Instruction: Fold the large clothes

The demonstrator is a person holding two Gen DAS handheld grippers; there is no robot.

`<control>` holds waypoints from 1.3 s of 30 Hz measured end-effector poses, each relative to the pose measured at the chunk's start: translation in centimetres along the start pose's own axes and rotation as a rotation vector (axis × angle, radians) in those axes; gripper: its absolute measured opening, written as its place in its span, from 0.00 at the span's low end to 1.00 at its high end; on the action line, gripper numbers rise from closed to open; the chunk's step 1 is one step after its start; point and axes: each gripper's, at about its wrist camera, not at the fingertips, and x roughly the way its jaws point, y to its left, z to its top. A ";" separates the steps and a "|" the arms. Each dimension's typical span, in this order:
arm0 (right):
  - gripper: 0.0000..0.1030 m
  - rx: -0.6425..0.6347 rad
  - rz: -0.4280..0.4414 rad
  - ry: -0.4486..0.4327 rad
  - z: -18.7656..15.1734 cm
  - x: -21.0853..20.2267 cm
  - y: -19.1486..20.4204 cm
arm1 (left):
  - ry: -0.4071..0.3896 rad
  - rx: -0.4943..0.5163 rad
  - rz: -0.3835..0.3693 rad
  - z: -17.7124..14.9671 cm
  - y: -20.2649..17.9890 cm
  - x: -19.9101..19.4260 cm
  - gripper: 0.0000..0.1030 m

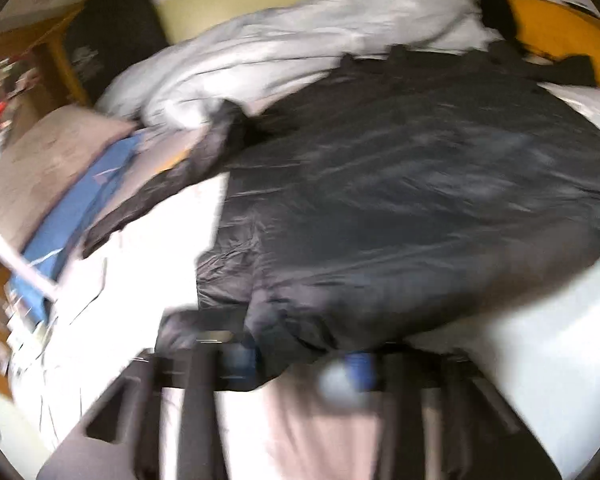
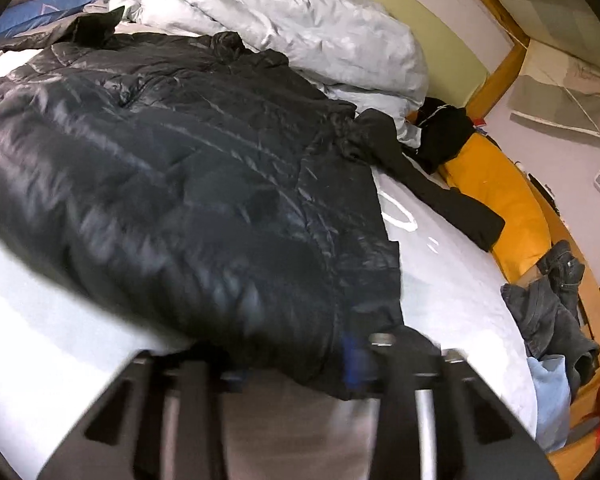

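A large shiny black puffer jacket (image 1: 400,200) lies spread on the white bed sheet (image 1: 160,240); it also shows in the right wrist view (image 2: 160,168). My left gripper (image 1: 296,364) is at the jacket's near hem, its jaws wide apart with the hem's left corner lying between them. My right gripper (image 2: 296,364) is at the hem's right corner, jaws also wide apart with the hem draped between them. One sleeve (image 1: 172,184) stretches left, the other (image 2: 432,184) stretches right. Both views are motion-blurred.
A crumpled pale grey duvet (image 1: 300,40) is heaped behind the jacket (image 2: 280,28). A blue and a grey pillow (image 1: 68,208) lie at the left. An orange cushion (image 2: 496,196), black clothing (image 2: 444,132) and dark jeans (image 2: 552,308) lie at the right edge.
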 end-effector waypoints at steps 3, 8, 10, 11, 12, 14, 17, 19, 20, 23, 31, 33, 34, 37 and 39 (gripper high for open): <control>0.16 0.018 0.009 0.005 -0.4 -1.4 -0.4 | 0.002 0.012 -0.026 -0.6 -0.2 -1.5 0.23; 0.14 0.084 0.110 0.018 -2.2 -4.6 -1.8 | 0.076 -0.010 -0.123 -2.6 0.9 -3.7 0.23; 0.15 0.099 0.163 0.047 -3.7 -5.8 -2.1 | 0.088 0.005 -0.140 -3.5 1.0 -4.8 0.23; 0.15 0.112 0.199 0.063 -4.4 -6.3 -2.3 | 0.096 0.010 -0.148 -4.0 1.0 -5.4 0.24; 0.15 0.122 0.231 0.075 -5.2 -6.8 -2.3 | 0.106 0.013 -0.156 -4.3 1.2 -5.8 0.24; 0.15 0.121 0.238 0.076 -6.0 -7.7 -2.3 | 0.128 0.006 -0.168 -4.4 1.1 -6.3 0.25; 0.15 0.116 0.208 0.052 -5.8 -8.8 -2.5 | 0.120 0.011 -0.165 -3.7 1.2 -7.6 0.25; 0.16 0.126 0.198 0.044 -5.1 -9.0 -3.2 | 0.114 0.018 -0.157 -2.9 1.6 -7.8 0.30; 0.19 0.136 0.198 0.045 -4.7 -9.0 -3.6 | 0.112 0.015 -0.153 -2.5 1.8 -7.9 0.32; 0.30 0.167 0.197 0.048 -3.6 -8.7 -4.6 | 0.099 -0.004 -0.128 -0.9 2.9 -7.6 0.50; 0.82 0.195 0.083 -0.009 2.6 -5.2 -7.3 | 0.043 -0.044 -0.050 6.3 5.7 -3.3 0.83; 0.85 0.194 0.059 -0.002 4.8 -2.8 -7.6 | 0.038 -0.072 -0.029 7.8 6.4 -1.2 0.88; 0.85 0.195 0.053 -0.004 5.3 -1.9 -7.5 | 0.030 -0.096 -0.032 8.5 6.8 -0.3 0.90; 0.87 0.217 0.043 -0.029 6.2 0.3 -7.8 | -0.030 -0.156 -0.046 9.1 8.1 0.8 0.96; 0.93 0.295 0.090 -0.038 5.3 1.0 -8.8 | -0.072 -0.181 -0.042 8.7 8.9 1.1 1.00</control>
